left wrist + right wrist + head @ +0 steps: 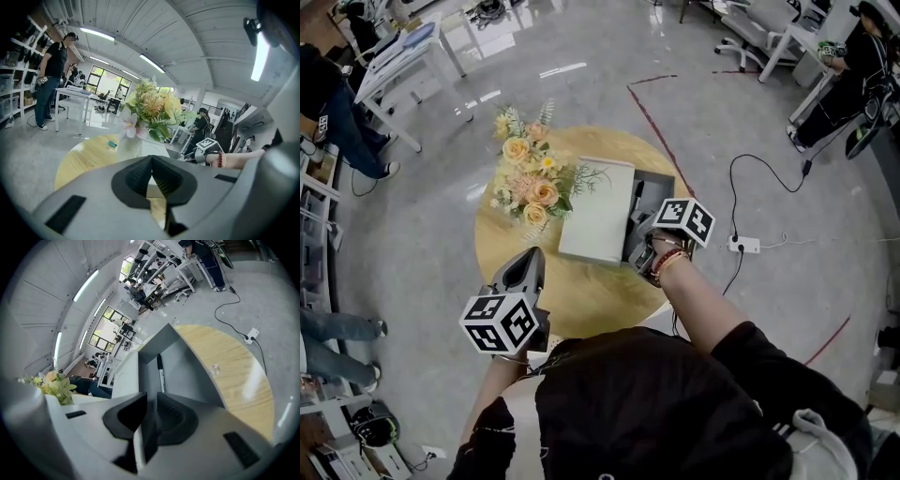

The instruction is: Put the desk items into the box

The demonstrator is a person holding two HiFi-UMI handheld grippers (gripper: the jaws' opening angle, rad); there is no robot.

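On table, flowers at left, box right of them, lid partly covering it, marker inside.

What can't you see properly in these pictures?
- Head view: the lid hides most of the inside of the box.
- Right gripper view: print on the marker is too small to read.
- Left gripper view: a small green thing on the table is too tiny to name.
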